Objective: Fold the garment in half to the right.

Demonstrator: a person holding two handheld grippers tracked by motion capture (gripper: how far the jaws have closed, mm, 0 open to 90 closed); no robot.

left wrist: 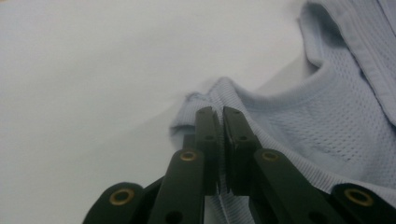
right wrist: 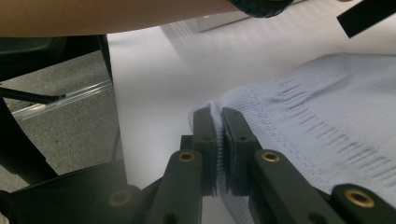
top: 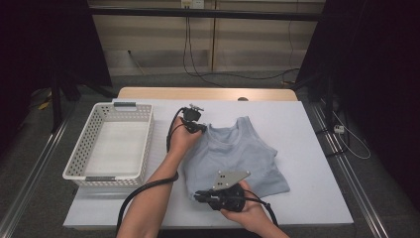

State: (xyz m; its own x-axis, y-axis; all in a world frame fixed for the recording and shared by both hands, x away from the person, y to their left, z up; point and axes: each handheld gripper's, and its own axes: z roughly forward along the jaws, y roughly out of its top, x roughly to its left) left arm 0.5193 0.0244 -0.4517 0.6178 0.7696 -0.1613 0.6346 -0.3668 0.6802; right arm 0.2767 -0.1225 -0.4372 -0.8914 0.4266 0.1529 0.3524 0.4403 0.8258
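At the near edge of the table (top: pixel 317 129), the right gripper (top: pixel 197 196) is held low by the right hand (top: pixel 247 210), and its jaws are pressed together on the bottom hem corner of a light blue sleeveless top (top: pixel 237 158). In the right gripper view, a fold of the ribbed hem (right wrist: pixel 299 135) is pinched between the two black jaws, with the white table surface beyond it.

The top is laid flat near the middle of the table, with its neck opening turned toward the far edge and its hem toward the near edge. The left gripper (top: pixel 202 127) is held at the top's left shoulder by the left hand (top: pixel 182 139). In the left gripper view, its jaws are closed on the edge of the shoulder strap (left wrist: pixel 205 95), and the mesh cloth is seen just beside them.

A white plastic basket (top: pixel 84 153) is placed at the left edge of the table, apart from the top. Black cables are trailed from both grippers toward the near edge.
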